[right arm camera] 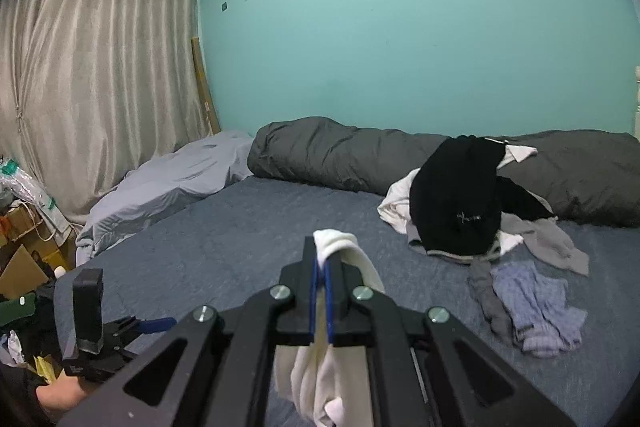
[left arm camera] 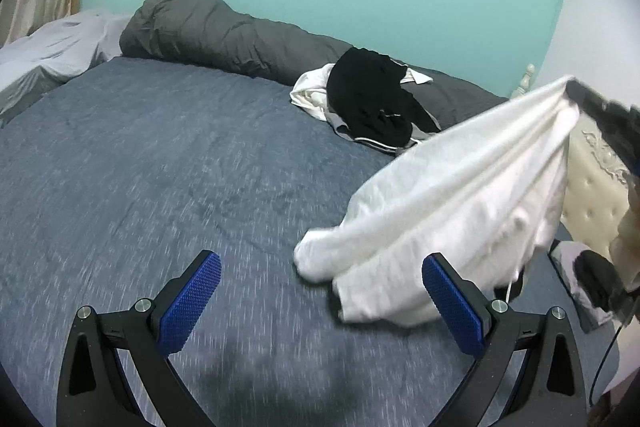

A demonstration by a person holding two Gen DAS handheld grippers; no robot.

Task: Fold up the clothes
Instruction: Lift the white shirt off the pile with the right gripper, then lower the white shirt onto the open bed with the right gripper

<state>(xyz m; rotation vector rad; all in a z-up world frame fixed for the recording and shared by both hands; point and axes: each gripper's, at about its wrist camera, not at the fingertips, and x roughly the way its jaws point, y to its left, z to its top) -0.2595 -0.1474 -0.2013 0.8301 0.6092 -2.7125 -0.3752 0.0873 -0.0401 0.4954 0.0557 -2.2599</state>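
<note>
The right hand-held gripper (right arm camera: 321,267) is pinching a white garment (left arm camera: 460,195) above the bed (left arm camera: 160,167). The left hand-held gripper (left arm camera: 320,291) is hanging open, holding nothing.

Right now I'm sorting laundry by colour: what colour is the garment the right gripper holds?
White garment, clearest in the left wrist view.

Colours here were pretty muted: wall (right arm camera: 400,27) was plain mint green, curtain (right arm camera: 96,67) a shiny beige on the left. Bed cover (left arm camera: 160,167) was heathered blue-grey, the rolled duvet (left arm camera: 224,31) at the far side dark charcoal, sheet (right arm camera: 180,171) pale lilac-grey. The garment (left arm camera: 460,203) was plain white, the pile (left arm camera: 372,107) mostly black with white bits. Gripper pads (left arm camera: 192,303) were bright blue with a dotted texture, on black frames
</note>
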